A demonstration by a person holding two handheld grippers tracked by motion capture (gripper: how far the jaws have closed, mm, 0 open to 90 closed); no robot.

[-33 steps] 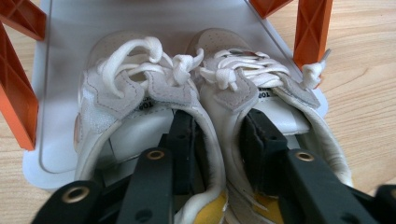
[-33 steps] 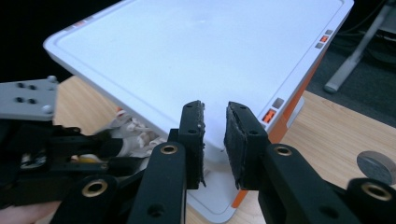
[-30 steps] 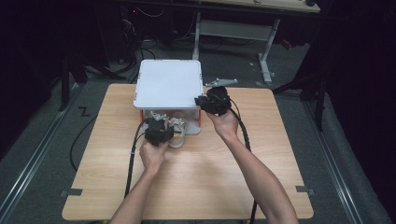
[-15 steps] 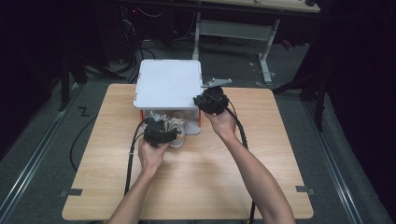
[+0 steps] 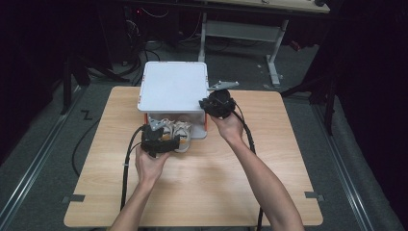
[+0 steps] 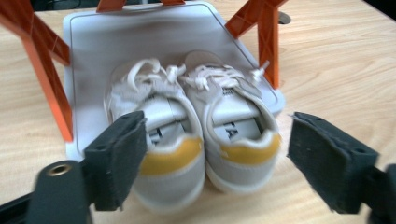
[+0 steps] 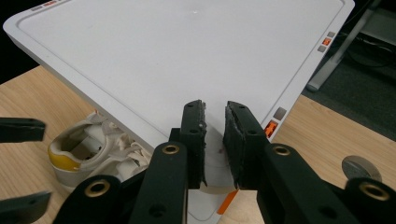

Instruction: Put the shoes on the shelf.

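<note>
Two shoes (image 6: pixel 196 135) lengthwise under the rack (image 5: pixel 173 86), heels toward the just-opened, empty left tool (image 6: pixel 210 158).

The left gripper (image 5: pixel 162 139) sits at 7 o'clock from the right gripper (image 5: pixel 219 102); its jaws have just been opening and stand wide, gripping nothing. The right gripper's jaws are nearly closed. Both forearms reach up from 6 o'clock.

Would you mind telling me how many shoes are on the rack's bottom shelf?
2. The left shoe and the right shoe stand side by side on the bottom shelf, heels toward the open left gripper. Others could be hidden further back.
</note>
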